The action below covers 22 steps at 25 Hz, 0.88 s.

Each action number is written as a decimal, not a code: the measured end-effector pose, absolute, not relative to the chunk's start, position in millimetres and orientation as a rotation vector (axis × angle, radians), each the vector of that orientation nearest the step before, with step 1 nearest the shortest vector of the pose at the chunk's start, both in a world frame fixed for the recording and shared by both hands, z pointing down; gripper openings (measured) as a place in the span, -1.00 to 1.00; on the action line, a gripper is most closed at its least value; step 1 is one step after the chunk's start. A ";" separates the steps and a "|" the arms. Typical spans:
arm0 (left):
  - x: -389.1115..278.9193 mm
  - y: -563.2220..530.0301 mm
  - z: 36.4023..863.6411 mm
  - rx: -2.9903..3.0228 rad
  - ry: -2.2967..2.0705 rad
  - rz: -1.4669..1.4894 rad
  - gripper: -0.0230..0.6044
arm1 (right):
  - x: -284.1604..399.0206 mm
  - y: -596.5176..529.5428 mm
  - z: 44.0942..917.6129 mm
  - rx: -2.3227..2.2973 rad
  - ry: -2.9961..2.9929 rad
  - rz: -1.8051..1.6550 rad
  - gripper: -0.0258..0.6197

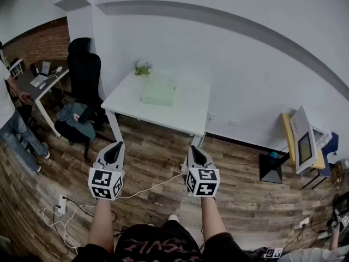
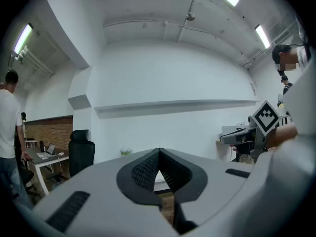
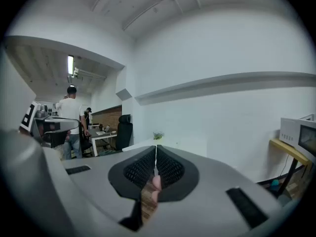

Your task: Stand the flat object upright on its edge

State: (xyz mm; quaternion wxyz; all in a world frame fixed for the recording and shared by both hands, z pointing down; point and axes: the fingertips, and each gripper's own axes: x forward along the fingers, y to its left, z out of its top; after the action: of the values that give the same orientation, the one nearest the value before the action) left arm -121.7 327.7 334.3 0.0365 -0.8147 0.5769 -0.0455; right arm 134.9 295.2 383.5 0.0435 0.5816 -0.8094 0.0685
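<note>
A flat pale-green slab lies on the white table against the far wall, with a small potted plant at its back corner. I stand well short of the table. My left gripper and right gripper hang side by side over the wooden floor, pointing toward the table. In the left gripper view the left gripper has its ribbed pads pressed together with nothing between them. The right gripper is likewise shut and empty. The plant shows just above its tips.
A black office chair stands left of the table, with a bundle of clothes below it. A person stands by a desk at far left. A microwave on a yellow stand sits right. A power strip with cables lies on the floor.
</note>
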 end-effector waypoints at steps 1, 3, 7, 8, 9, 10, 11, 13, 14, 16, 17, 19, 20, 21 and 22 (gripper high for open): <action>-122.1 327.6 334.6 -2.503 1.769 -0.141 -0.88 | 134.1 295.1 383.0 1.778 -2.474 0.207 -0.84; -123.3 327.9 335.2 -2.507 1.766 -0.144 -0.88 | 132.4 295.5 382.3 1.777 -2.473 0.203 -0.84; -125.6 329.0 335.0 -2.513 1.761 -0.145 -0.88 | 129.7 297.9 381.0 1.777 -2.471 0.201 -0.84; -125.6 328.5 334.6 -2.516 1.761 -0.144 -0.88 | 129.6 297.5 380.7 1.778 -2.470 0.201 -0.84; -125.6 327.9 334.4 -2.518 1.759 -0.144 -0.88 | 129.5 297.1 380.7 1.779 -2.470 0.202 -0.84; -125.7 327.5 334.5 -2.520 1.757 -0.145 -0.88 | 129.3 297.0 380.8 1.781 -2.468 0.204 -0.84; -125.9 327.2 334.7 -2.521 1.755 -0.145 -0.88 | 128.9 297.2 381.0 1.783 -2.466 0.204 -0.84; -126.8 327.1 334.9 -2.524 1.750 -0.140 -0.88 | 127.3 298.2 381.3 1.781 -2.457 0.194 -0.83; -127.7 326.7 335.0 -2.525 1.749 -0.136 -0.88 | 126.3 298.5 381.5 1.780 -2.451 0.185 -0.83; -129.1 324.2 336.1 -2.530 1.749 -0.131 -0.88 | 124.9 297.9 382.5 1.777 -2.444 0.177 -0.83; -129.4 322.4 337.4 -2.532 1.749 -0.133 -0.88 | 124.4 296.9 383.2 1.777 -2.443 0.178 -0.83; -129.6 317.9 341.2 -2.536 1.749 -0.141 -0.88 | 123.8 293.1 384.9 1.775 -2.444 0.191 -0.83; -129.5 314.9 342.7 -2.539 1.749 -0.143 -0.88 | 123.8 289.9 385.4 1.774 -2.446 0.202 -0.83; -129.5 311.3 343.9 -2.541 1.750 -0.145 -0.88 | 124.0 285.7 385.7 1.775 -2.449 0.211 -0.83; -129.6 307.2 345.0 -2.541 1.750 -0.148 -0.88 | 124.2 280.9 386.3 1.776 -2.449 0.215 -0.83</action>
State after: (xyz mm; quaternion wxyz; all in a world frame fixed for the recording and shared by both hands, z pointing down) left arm -129.6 307.2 345.0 0.0262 -0.8224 0.5663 -0.0480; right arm 124.2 280.9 386.3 0.0544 0.5846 -0.8064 0.0708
